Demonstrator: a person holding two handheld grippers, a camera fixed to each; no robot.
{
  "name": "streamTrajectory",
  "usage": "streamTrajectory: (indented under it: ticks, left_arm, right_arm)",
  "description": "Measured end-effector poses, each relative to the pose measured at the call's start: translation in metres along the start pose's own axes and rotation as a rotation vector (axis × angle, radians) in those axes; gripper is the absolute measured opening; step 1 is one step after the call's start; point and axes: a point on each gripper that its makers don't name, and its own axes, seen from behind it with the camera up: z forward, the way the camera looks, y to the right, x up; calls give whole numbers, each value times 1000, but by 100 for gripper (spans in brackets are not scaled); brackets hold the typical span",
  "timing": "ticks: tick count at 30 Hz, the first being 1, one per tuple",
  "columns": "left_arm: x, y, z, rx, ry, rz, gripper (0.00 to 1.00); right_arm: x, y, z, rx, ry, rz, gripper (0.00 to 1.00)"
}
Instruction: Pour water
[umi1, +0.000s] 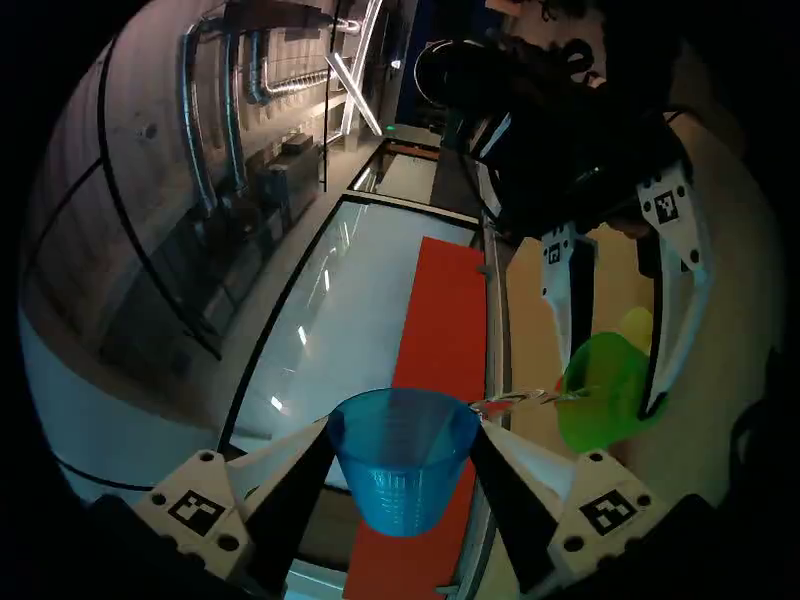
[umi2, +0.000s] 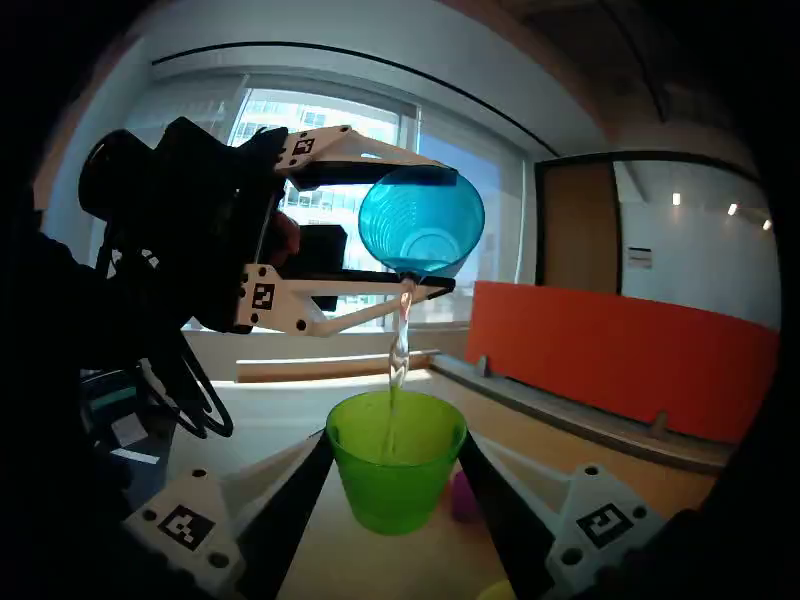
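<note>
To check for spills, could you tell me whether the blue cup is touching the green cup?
Apart. The right gripper view shows the blue cup tilted above the green cup, with a water stream falling across the gap.

The upright cup (umi2: 396, 470) sits between the two fingers of the right tool (umi2: 396, 445), with the worktop (umi2: 400, 565) under it. Right above the upright cup is the tipped cup (umi2: 420, 232), held between the fingers of the left tool (umi2: 445, 228). Water (umi2: 400, 345) falls from the tipped cup into the upright cup. A small thing (umi2: 463, 497) sits just behind the upright cup, to its right. A divider panel (umi2: 620, 350) stands farther right. A window (umi2: 330, 130) is far behind the upright cup.
</note>
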Motion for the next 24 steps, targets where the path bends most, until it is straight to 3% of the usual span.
streamTrajectory:
  ticks: [24]
  left_arm:
    - [5,-8,2,34,15,121,88]
  right_arm:
    - [1,1,1,-5,3,-5,89]
